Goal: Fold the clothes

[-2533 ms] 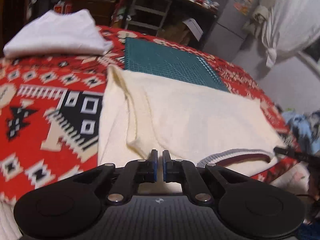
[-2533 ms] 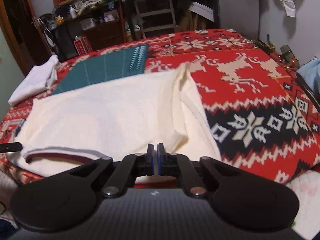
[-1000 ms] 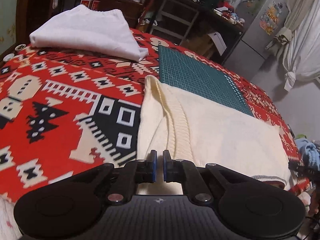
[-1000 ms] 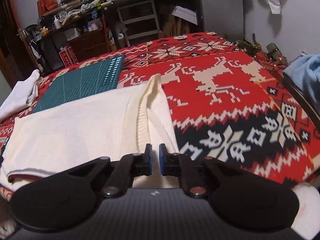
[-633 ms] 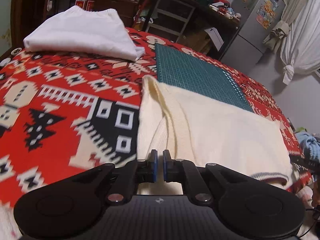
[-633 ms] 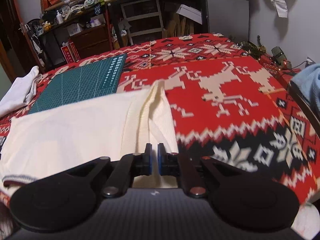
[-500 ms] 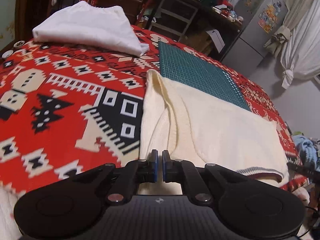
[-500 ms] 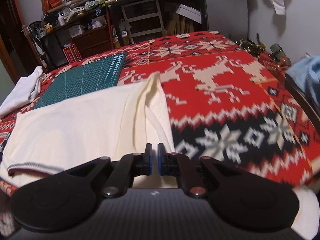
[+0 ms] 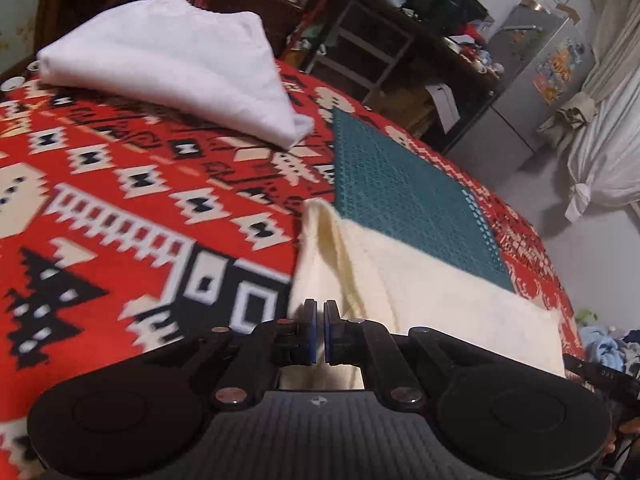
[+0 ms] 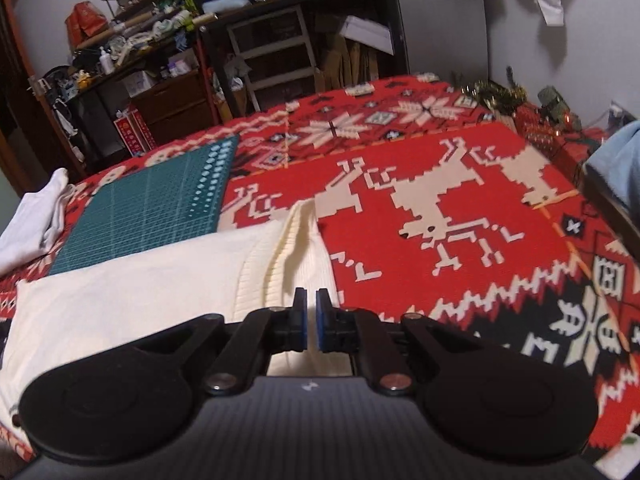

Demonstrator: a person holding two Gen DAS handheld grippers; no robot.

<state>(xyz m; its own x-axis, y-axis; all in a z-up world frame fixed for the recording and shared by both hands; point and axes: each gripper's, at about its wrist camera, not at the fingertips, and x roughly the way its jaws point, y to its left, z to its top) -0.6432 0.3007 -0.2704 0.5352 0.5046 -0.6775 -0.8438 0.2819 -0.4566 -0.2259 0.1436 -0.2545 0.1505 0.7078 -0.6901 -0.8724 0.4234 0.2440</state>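
A cream knit sweater [image 9: 432,300] lies flat on the red patterned blanket, its far edge over a green cutting mat [image 9: 400,192]. My left gripper [image 9: 319,330] is at the sweater's near left corner. A raised fold of the knit runs straight into its pads, which are shut on the cloth. In the right wrist view the same sweater [image 10: 132,292] spreads out to the left. My right gripper [image 10: 311,320] is shut on its near right corner, where a ribbed ridge leads up to the fingertips. The cloth between the two corners looks smooth.
A folded white garment [image 9: 168,60] lies at the far left of the blanket [image 9: 100,200], also seen as white garment [image 10: 32,220]. Cluttered shelves [image 10: 272,52] and a grey fridge [image 9: 532,80] stand beyond the table. A light blue cloth [image 10: 620,168] lies at the right edge.
Both grippers stayed shut at the sweater's near corners while shifting a little over the table. The side folds look narrower than at first, and the striped hem has left the left wrist view.
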